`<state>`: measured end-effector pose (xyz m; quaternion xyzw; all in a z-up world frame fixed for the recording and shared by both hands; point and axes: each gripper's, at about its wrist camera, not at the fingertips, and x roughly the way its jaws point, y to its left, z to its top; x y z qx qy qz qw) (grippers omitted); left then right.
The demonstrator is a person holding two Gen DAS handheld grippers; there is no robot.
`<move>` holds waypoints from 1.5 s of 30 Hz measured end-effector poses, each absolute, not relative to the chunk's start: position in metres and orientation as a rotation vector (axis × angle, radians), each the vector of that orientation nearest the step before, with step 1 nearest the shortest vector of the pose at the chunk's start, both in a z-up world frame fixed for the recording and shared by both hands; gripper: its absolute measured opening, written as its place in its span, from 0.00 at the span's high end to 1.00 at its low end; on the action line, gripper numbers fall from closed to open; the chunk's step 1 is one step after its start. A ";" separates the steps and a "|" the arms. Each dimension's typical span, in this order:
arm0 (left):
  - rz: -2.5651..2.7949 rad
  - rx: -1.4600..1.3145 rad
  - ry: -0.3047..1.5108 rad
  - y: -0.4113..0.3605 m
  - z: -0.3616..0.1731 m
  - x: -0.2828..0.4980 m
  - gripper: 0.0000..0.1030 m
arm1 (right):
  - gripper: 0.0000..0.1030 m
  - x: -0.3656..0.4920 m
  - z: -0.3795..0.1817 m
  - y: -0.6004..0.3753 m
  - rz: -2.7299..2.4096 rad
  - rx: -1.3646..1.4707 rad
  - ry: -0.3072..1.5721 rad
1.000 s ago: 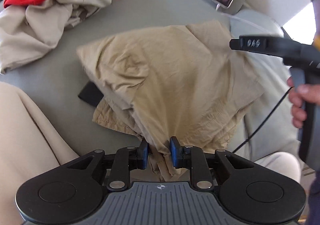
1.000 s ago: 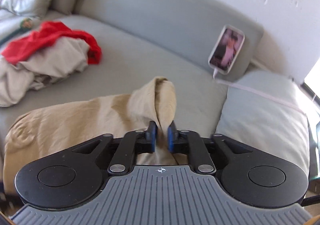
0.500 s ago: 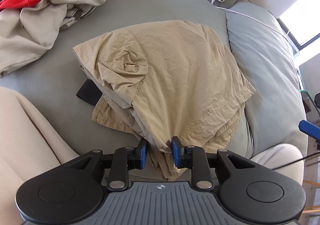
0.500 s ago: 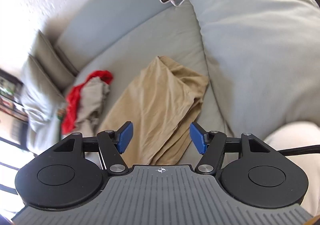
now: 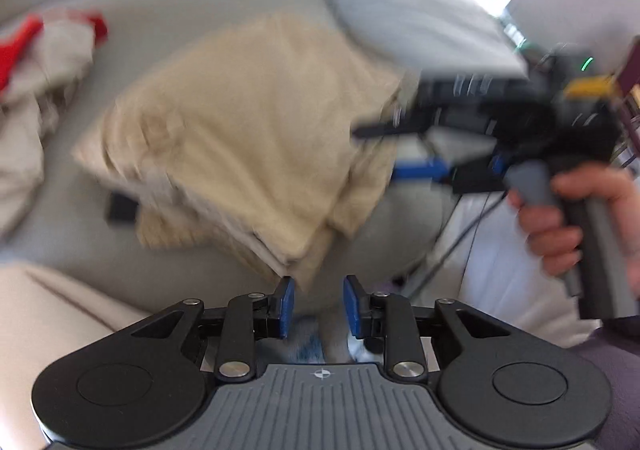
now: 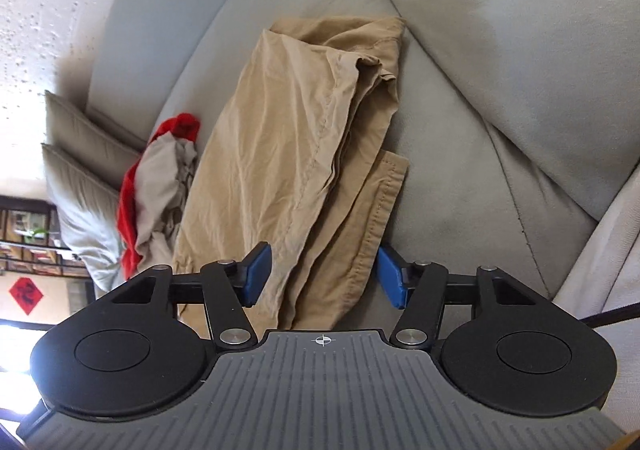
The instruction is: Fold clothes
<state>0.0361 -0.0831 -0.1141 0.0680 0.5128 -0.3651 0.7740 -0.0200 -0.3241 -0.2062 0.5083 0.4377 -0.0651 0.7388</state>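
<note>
The left gripper (image 5: 318, 302) hangs just off the near corner of the folded tan garment (image 5: 256, 138), its jaws opening, with nothing between the blue pads; the cloth's corner sits just ahead of them, no longer pinched as far as I can tell through the blur. The right gripper (image 6: 322, 274), held in a hand (image 5: 576, 218) at the garment's other side, has its jaws spread wide but closing, with a stack of hems lying between the pads, neither pad pressing on it yet. The garment itself lies on the grey sofa (image 6: 460, 178) in several layers, a fairly compact bundle with one hemmed edge poking out from under the top fold. To my eye this piece is mostly folded and may only want one more fold or a tidy. Further along the seat a crumpled heap of beige and red clothes (image 6: 160, 186) is untouched, so most of the job looks left to do.
</note>
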 end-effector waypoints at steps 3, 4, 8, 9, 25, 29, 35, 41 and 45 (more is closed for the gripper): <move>-0.655 0.034 0.934 -0.050 -0.088 0.067 0.43 | 0.42 -0.027 -0.211 -0.328 -0.126 1.163 0.947; -0.583 0.020 0.884 -0.044 -0.086 0.081 0.32 | 0.42 -0.029 -0.215 -0.330 -0.127 1.193 0.933; -0.413 0.008 0.861 -0.037 -0.103 0.140 0.24 | 0.30 -0.031 -0.229 -0.337 -0.122 1.332 0.860; -0.431 0.014 0.891 -0.041 -0.110 0.151 0.24 | 0.30 -0.030 -0.229 -0.337 -0.121 1.334 0.853; -0.662 0.050 1.181 -0.078 -0.163 0.177 0.57 | 0.73 -0.004 -0.231 -0.342 -0.178 1.252 0.821; -0.587 0.014 1.172 -0.072 -0.140 0.158 0.73 | 0.87 0.015 -0.213 -0.335 -0.173 1.036 0.868; -0.541 -0.115 1.184 -0.071 -0.139 0.107 0.75 | 0.91 0.054 -0.132 -0.311 -0.158 0.544 0.769; -0.507 -0.109 1.132 -0.074 -0.158 0.099 0.62 | 0.87 0.069 -0.159 -0.317 -0.239 0.509 0.928; -0.529 0.087 1.084 -0.081 -0.146 0.077 0.56 | 0.61 0.055 -0.186 -0.339 -0.255 0.624 0.960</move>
